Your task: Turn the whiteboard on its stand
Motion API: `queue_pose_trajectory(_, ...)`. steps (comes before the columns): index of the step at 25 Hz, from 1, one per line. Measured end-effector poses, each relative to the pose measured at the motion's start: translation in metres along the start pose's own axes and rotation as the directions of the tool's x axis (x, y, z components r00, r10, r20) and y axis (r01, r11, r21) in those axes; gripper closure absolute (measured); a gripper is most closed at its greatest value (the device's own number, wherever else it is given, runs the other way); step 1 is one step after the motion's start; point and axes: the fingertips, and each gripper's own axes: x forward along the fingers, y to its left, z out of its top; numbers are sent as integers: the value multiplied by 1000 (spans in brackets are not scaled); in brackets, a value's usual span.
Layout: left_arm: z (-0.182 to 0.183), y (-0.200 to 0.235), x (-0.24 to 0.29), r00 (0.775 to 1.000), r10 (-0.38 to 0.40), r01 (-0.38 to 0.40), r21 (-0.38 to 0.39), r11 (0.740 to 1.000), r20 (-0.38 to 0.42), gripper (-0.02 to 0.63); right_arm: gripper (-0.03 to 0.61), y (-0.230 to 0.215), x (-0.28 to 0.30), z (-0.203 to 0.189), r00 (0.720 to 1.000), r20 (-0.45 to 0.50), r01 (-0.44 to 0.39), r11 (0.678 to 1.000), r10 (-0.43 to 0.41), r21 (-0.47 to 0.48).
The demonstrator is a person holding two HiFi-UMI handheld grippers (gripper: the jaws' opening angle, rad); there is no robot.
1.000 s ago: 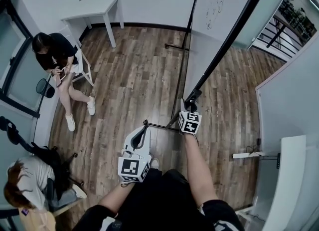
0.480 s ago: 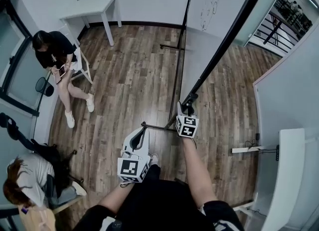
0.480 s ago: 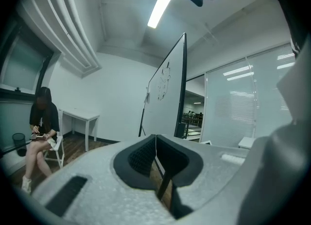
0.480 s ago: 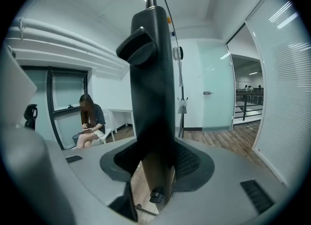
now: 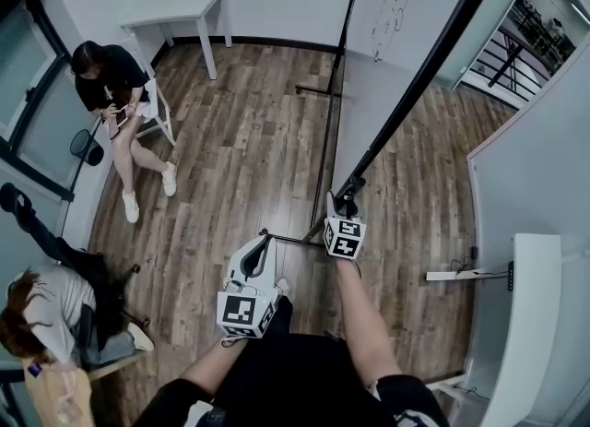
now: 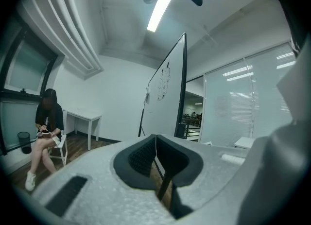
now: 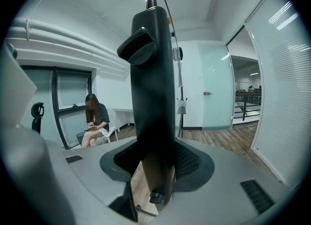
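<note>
The whiteboard (image 5: 369, 93) stands on its black wheeled stand and runs away from me, its white face with pen marks toward the left. My right gripper (image 5: 344, 202) is shut on the black upright post (image 7: 153, 73) at the board's near end, just under a clamp knob (image 7: 138, 46). The post fills the space between the right gripper's (image 7: 155, 156) jaws. My left gripper (image 5: 266, 241) hangs lower and to the left, shut with nothing in it. In the left gripper view its pads meet at the left gripper (image 6: 155, 144), and the whiteboard (image 6: 165, 97) rises beyond.
The stand's near foot bar (image 5: 290, 237) lies on the wood floor by my legs. A white table (image 5: 180, 17) is at the back wall. One person sits on a chair (image 5: 115, 93), another at lower left (image 5: 46, 314). A power strip (image 5: 452, 275) and white desk (image 5: 516, 324) are to the right.
My right gripper has drifted slightly left and nearer with the post still in its grip. The left gripper has stayed put. The seated people appear shifted as the head view moved.
</note>
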Motion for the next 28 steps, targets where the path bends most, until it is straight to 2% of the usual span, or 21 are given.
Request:
queue_pose_trajectory(16,-16,-51,-115,999,38,-38,11,999,27,595,394,23,-108,-34,999,26,-23,1000,23,-7)
queue_pose_trajectory(28,-33,-97,-197,999,29,-30,28,999,37,595,394,35,-185,-64,1000,11,-27,1000,27,-10)
